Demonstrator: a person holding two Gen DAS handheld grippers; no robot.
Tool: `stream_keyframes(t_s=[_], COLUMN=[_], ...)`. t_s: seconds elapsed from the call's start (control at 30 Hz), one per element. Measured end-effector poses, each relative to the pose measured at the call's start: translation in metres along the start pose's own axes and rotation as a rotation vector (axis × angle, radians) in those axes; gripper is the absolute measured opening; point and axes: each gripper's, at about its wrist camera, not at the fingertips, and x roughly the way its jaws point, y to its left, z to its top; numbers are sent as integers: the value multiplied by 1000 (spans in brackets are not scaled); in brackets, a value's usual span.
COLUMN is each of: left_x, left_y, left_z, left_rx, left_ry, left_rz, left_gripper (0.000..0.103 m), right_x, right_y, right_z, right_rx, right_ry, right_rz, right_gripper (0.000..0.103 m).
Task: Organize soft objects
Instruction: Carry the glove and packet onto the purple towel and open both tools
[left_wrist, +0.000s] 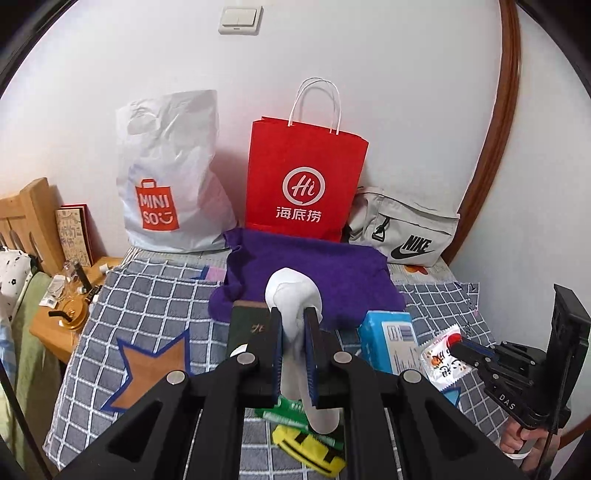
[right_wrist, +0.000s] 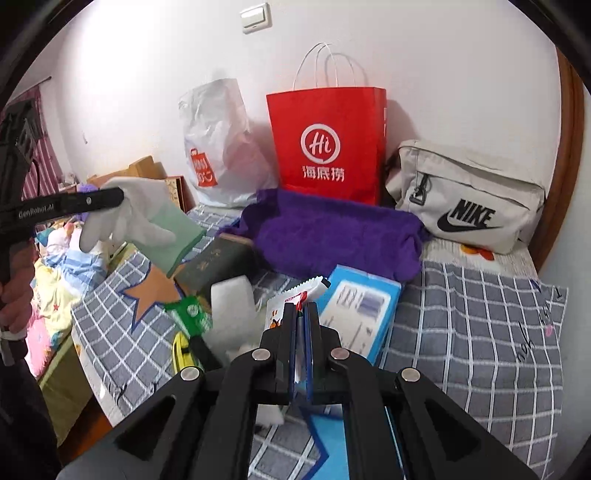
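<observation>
My left gripper (left_wrist: 294, 317) is shut on a white work glove (left_wrist: 293, 295) and holds it above the checked blanket; from the right wrist view the glove (right_wrist: 144, 218) hangs at the left with a green cuff. My right gripper (right_wrist: 303, 308) is shut on a white snack packet (right_wrist: 284, 302) with red print; the left wrist view shows the packet (left_wrist: 441, 356) at the right. A purple towel (left_wrist: 310, 277) lies folded behind, also seen in the right wrist view (right_wrist: 332, 229).
A red paper bag (left_wrist: 306, 177), a white Miniso plastic bag (left_wrist: 170, 177) and a grey Nike pouch (left_wrist: 406, 232) stand against the wall. A dark green book (left_wrist: 249, 325), a blue tissue pack (left_wrist: 389, 343), a green packet (left_wrist: 286, 411), a yellow item (left_wrist: 308, 448) lie on the blanket (left_wrist: 147, 314).
</observation>
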Motion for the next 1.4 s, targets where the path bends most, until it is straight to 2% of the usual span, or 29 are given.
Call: stream_keyframes(t_s=[0.47,0.8,1.0,1.4], left_x=[67,120,150,211], left_y=[-3,-4,-3,2], left_z=[46,74,86,111], left_rx=[1,24,56,61], left_ry=[38,62,92,140], left_rz=[-26,-27,-2,-3], left_gripper=[11,11,11,11], right_x=[50,101,136,195], right_y=[-26,-51,-73,-111], right_z=[60,97,109,118], right_rx=[19,31,52,100], right_ry=[-12,-1,23,95], right_rz=[-15,-18,-20,-9], right_gripper=[4,4,4,4])
